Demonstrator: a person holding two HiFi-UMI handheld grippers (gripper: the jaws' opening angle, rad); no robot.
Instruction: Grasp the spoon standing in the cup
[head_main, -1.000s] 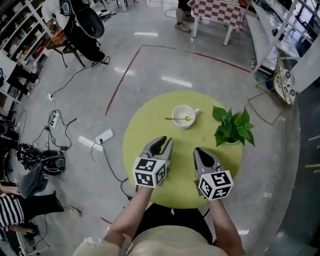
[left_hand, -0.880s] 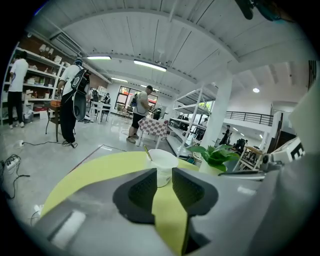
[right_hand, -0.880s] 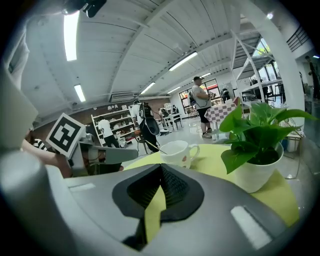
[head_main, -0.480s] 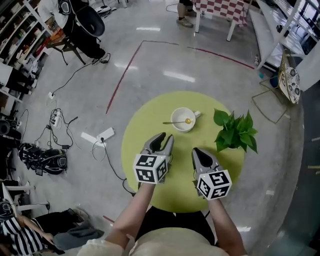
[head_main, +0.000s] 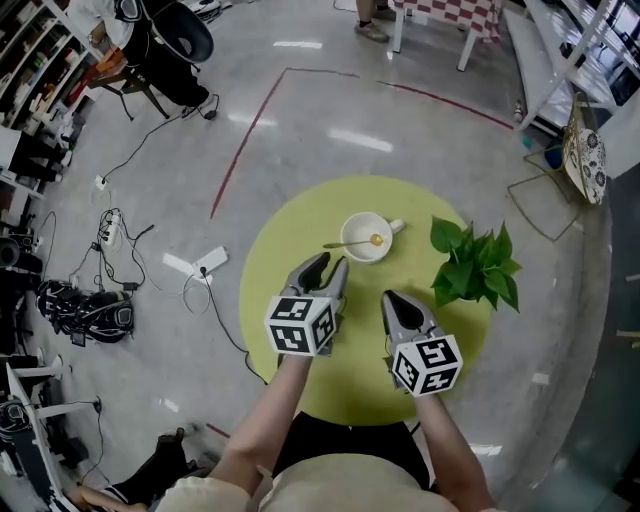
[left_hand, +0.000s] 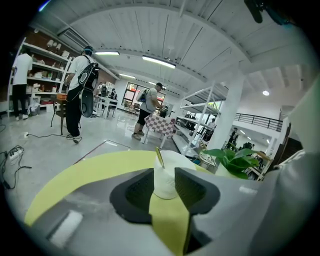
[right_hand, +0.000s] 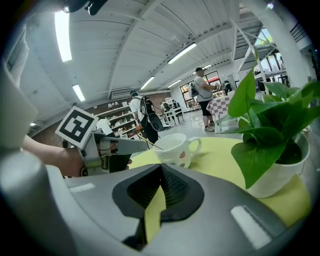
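A white cup stands on the round green table. A gold spoon leans in it, handle out to the left. My left gripper hovers just short of the cup. Its jaws are opening, and nothing is between them. In the left gripper view the cup and the spoon handle show ahead through the gap of that gripper. My right gripper hangs nearer the table's front, shut and empty. In its own view the right gripper faces the cup and the left gripper.
A potted green plant stands on the table right of the cup, and fills the right of the right gripper view as a plant. Cables and a power strip lie on the floor to the left. A checkered table stands far behind.
The left gripper's jaws have spread wider and it has crept a little closer to the cup. The right gripper has stayed shut and has hardly moved.
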